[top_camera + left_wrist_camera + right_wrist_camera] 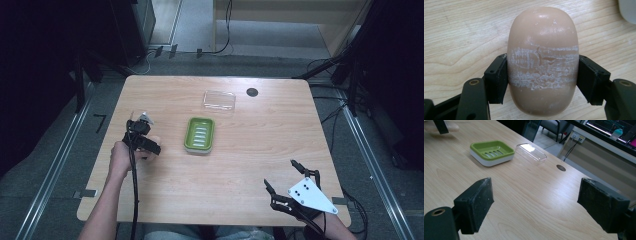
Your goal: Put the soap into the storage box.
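A beige oval bar of soap (542, 60), scratched white across its middle, sits between the pads of my left gripper (542, 80), which is shut on it just above the wood. From above, that left gripper (150, 146) is at the table's left, left of the green soap dish (200, 135). The soap (154, 142) peeks out pale at its tip. A clear plastic lid (219, 100) lies beyond the dish. My right gripper (280, 177) stands open at the near right corner with nothing between its jaws. In the right gripper view the dish (492, 152) and lid (531, 153) lie far ahead.
A dark round cable hole (252, 92) marks the wooden table (260, 150) at the far right. Cables trail on the floor behind the table. The table's near edge runs close under both hands.
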Demonstrator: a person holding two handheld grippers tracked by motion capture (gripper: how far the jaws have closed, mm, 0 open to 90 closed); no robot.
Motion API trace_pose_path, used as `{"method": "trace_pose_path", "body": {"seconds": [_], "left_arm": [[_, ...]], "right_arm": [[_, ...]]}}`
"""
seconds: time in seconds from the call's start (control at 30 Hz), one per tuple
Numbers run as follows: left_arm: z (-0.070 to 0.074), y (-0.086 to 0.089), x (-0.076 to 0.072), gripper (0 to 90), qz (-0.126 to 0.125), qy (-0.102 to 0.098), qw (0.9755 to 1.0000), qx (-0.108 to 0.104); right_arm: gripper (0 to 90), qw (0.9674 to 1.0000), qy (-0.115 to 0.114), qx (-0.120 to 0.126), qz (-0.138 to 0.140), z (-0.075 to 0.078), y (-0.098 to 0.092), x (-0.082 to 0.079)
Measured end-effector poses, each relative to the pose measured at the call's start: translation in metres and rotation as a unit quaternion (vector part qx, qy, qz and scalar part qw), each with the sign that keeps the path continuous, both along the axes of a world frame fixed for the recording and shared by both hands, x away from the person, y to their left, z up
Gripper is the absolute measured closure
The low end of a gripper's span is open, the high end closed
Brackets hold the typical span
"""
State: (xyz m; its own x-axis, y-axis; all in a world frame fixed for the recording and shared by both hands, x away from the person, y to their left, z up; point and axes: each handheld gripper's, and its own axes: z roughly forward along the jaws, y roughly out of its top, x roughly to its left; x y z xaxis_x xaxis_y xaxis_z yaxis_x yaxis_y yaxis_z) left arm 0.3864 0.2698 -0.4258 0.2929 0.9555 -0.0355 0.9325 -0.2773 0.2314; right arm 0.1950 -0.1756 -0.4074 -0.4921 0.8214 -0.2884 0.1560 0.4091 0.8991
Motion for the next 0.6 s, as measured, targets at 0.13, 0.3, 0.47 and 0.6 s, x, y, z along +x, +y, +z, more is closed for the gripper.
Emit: {"method": "trace_pose_path", "body": {"seconds": [0.13,0.3,0.47,0.6], "left_arm": [[0.002,-0.004,0.0,33.5,-0.003,-0.004,1.0,-0.004],[0.005,-0.01,0.0,33.5,-0.012,-0.005,0.9999,-0.011],[0.006,-0.014,0.003,33.5,-0.017,-0.007,0.9997,-0.015],[0.008,-0.016,0.005,33.5,-0.022,-0.007,0.9996,-0.017]], "right_arm": [[13.1,1.0,0.0,0.0,0.0,0.0,0.0,0.0],[13.1,1.0,0.0,-0.001,0.0,0.0,0.001,0.001],[13.1,1.0,-0.001,-0.001,-0.001,0.0,0.001,0.001],[13.1,1.0,0.0,-0.001,-0.002,0.0,0.001,0.001]]}}
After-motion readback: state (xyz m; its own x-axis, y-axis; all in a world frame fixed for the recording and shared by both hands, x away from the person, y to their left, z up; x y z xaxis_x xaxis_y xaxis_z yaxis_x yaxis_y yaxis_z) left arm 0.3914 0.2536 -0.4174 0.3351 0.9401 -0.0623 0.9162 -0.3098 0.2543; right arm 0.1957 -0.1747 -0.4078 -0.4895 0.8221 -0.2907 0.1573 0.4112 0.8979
